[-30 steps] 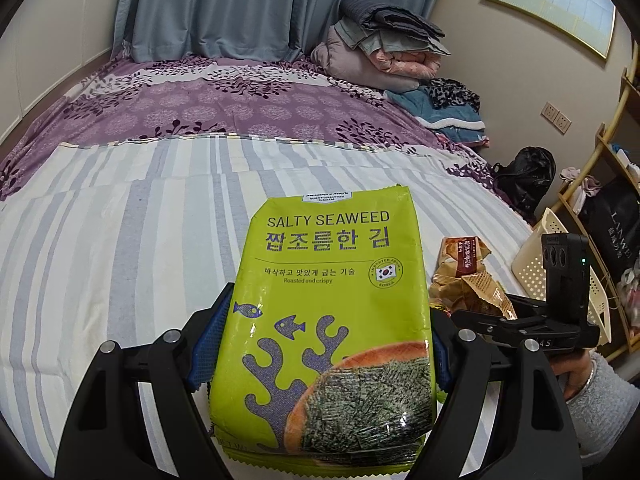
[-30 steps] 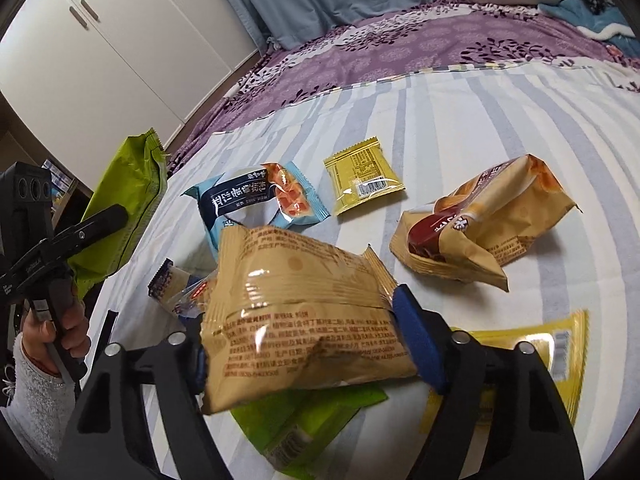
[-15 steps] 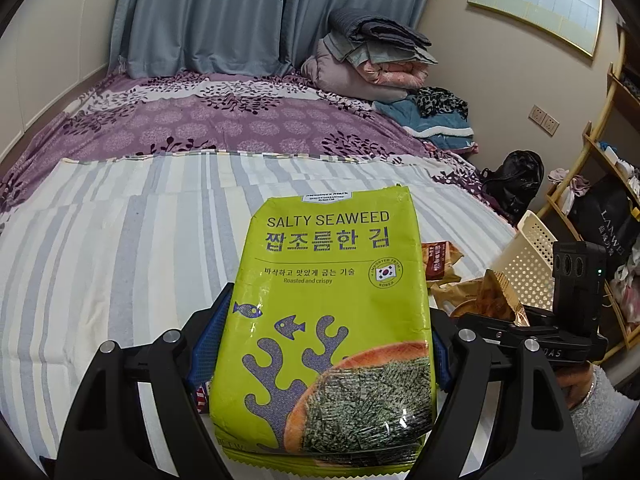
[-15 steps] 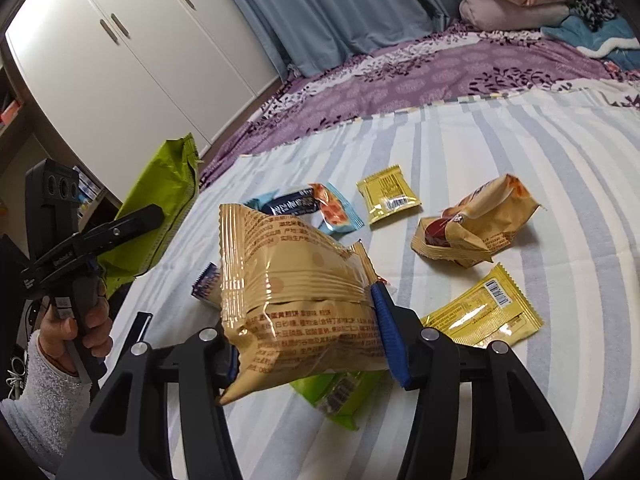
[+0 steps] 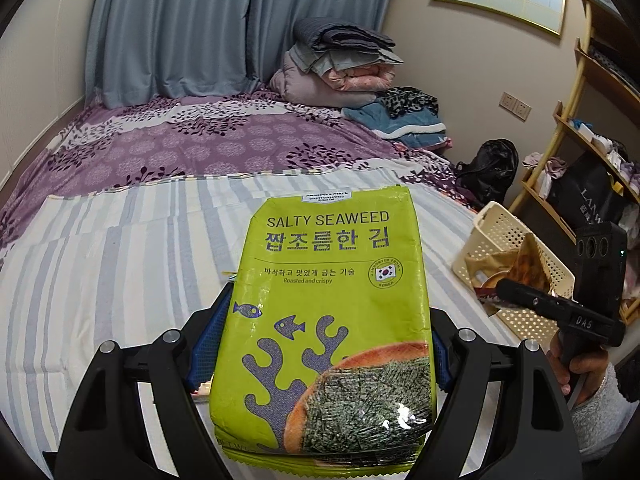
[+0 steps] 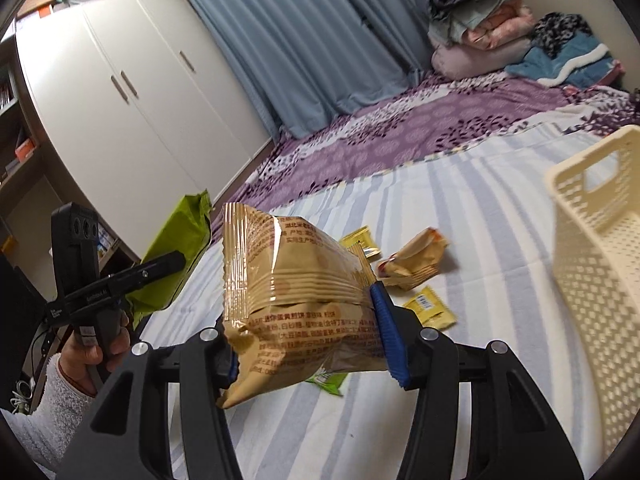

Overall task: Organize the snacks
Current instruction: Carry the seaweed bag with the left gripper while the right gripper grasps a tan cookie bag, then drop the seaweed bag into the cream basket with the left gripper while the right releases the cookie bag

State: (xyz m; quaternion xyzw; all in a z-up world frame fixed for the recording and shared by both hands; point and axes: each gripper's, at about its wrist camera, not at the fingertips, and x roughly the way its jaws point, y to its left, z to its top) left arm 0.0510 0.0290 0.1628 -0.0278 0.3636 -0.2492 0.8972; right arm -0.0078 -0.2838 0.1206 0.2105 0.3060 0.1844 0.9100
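The left gripper (image 5: 320, 360) pinches the green seaweed pack (image 5: 328, 320) by its long sides, long axis running straight ahead (label end farthest). The right gripper (image 6: 308, 344) clamps a tan snack bag (image 6: 296, 300), lengthwise up and away. Ahead right stands the cream basket (image 6: 592, 264); farther ahead, loose packets (image 6: 412, 260) lie on the striped bedcover (image 6: 480, 208).

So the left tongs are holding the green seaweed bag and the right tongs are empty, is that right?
Not quite. The left tongs do hold the green seaweed bag, but the right tongs are not empty: the right wrist view shows them shut on a tan snack bag.
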